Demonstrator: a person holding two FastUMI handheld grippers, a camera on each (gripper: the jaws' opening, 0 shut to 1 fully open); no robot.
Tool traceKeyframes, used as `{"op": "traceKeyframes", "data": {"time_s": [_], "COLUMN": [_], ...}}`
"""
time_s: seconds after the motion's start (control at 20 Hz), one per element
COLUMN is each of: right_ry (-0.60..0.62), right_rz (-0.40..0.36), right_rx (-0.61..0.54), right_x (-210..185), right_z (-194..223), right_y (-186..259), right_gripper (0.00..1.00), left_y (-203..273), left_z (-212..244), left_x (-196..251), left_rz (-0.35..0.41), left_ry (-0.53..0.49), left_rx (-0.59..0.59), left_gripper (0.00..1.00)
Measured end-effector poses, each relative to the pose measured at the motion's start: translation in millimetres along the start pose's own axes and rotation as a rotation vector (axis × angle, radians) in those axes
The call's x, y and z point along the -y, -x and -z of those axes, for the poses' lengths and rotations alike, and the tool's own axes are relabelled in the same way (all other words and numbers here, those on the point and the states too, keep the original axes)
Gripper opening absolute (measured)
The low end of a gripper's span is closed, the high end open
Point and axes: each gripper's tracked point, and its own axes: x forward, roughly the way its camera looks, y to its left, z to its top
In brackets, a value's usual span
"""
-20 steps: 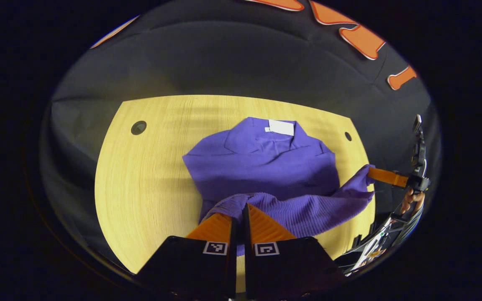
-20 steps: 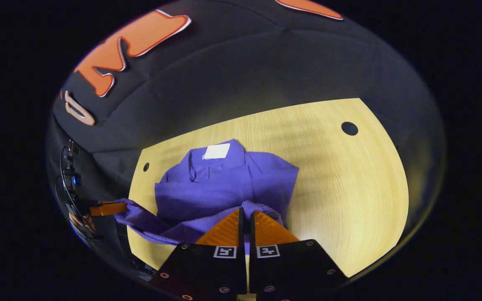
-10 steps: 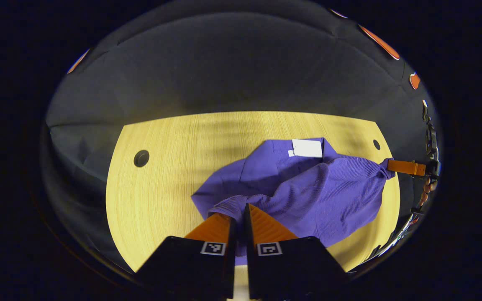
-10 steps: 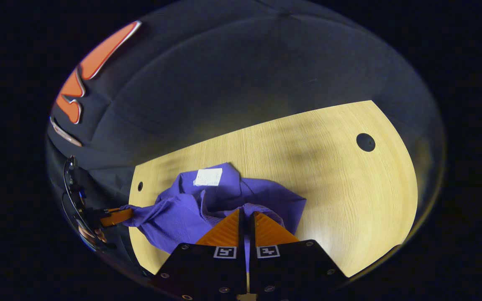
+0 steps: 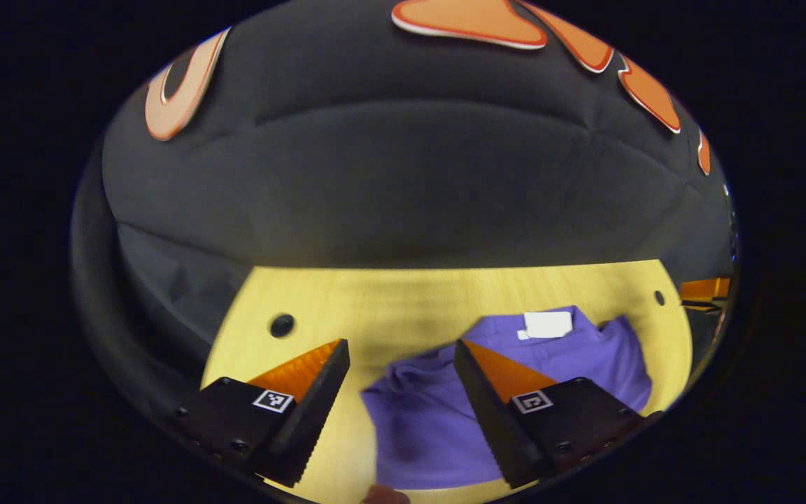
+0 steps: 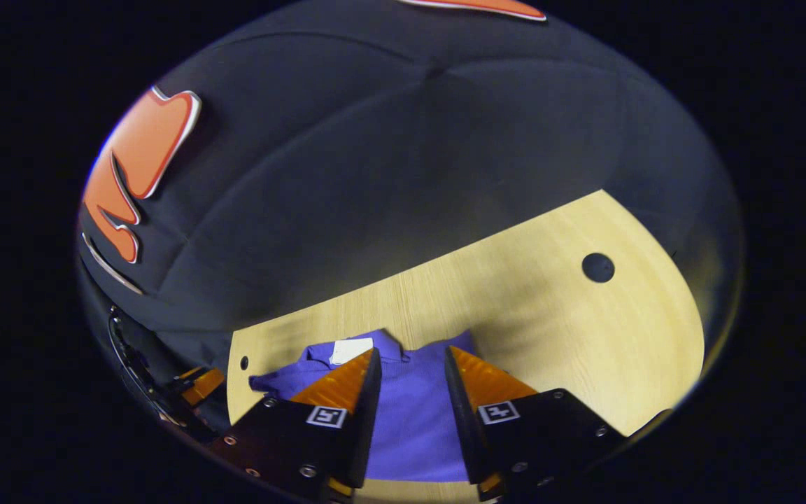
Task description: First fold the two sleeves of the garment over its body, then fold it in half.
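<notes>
In the left gripper view, the left gripper (image 5: 401, 355) hangs above a pale wooden table (image 5: 319, 315) with its two fingers spread wide apart, holding nothing. Below and between them lies a purple garment (image 5: 431, 427), folded into a compact shape, with a white label (image 5: 547, 324) at its far edge. The picture is slightly blurred, so the fold lines are hard to make out. A round hole (image 5: 281, 325) sits in the table to the left.

In the right gripper view, the right gripper (image 6: 411, 362) also has its fingers parted and empty, above the same garment (image 6: 410, 420). The label (image 6: 350, 350) shows beside the left finger. Another hole (image 6: 597, 267) marks the table (image 6: 585, 336) at right.
</notes>
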Motion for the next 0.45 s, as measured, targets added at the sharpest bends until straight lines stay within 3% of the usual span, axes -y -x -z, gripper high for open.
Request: {"op": "traceKeyframes", "data": {"time_s": [0.1,0.3,0.4,0.45], "right_ry": [0.044,0.126,0.179,0.202], "right_rz": [0.015,0.023,0.044,0.054], "right_rx": [0.056,0.159,0.211,0.228], "right_x": [-1.8,-12.6,-13.9,-14.8], "right_z": [-4.2,-1.6,3.2,6.6], "right_y": [17.7,58.1,78.6,87.7], "right_gripper": [0.67,0.89,0.95,0.96], "left_y": [11.4,66.7,80.9,89.8], "left_z": [-9.5,-31.8,-39.0,-40.9], "left_x": [10.6,0.9,-7.9,-9.2], "left_rz": [0.008,0.055,0.061,0.057], "left_ry": [-0.002,0.093,0.107,0.102], "left_rx": [0.037,0.115,0.154,0.176], "left_gripper": [1.0,1.0,0.96,1.0]}}
